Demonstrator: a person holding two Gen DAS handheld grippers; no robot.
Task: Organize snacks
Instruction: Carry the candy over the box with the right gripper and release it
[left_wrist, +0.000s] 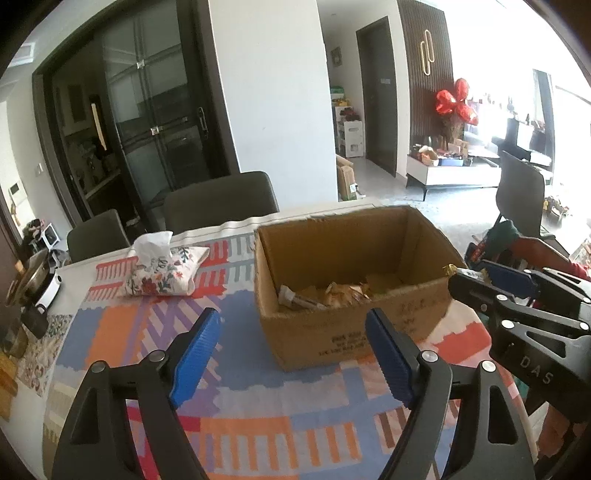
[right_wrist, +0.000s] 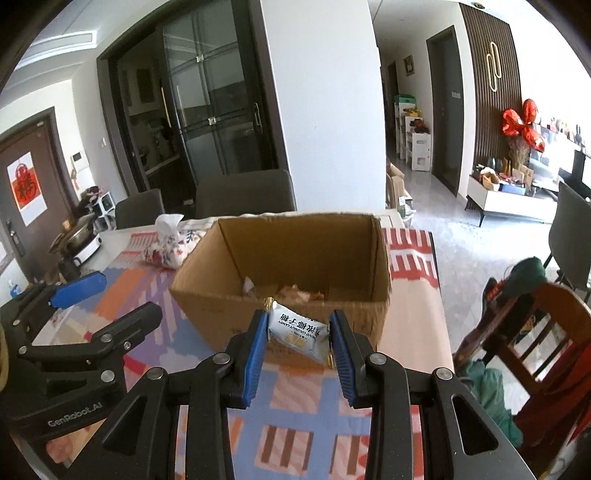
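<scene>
An open cardboard box (left_wrist: 332, 332) stands on the patterned tablecloth and holds several snack packets (left_wrist: 332, 291); it also shows in the right wrist view (right_wrist: 229, 321). My right gripper (right_wrist: 299, 334) is shut on a white candy packet (right_wrist: 301, 332) with gold-trimmed ends, held just in front of the box's near wall. In the left wrist view the right gripper (left_wrist: 476, 280) is at the box's right corner. My left gripper (left_wrist: 295, 325) is open and empty, above the cloth before the box, and shows at the left in the right wrist view (right_wrist: 110, 291).
A floral tissue pouch (left_wrist: 164, 269) lies left of the box. Dark chairs (left_wrist: 221, 201) stand behind the table. A pot on a white cooker (right_wrist: 79, 236) sits at the far left. A wooden chair (right_wrist: 535, 332) with clothes is at the right.
</scene>
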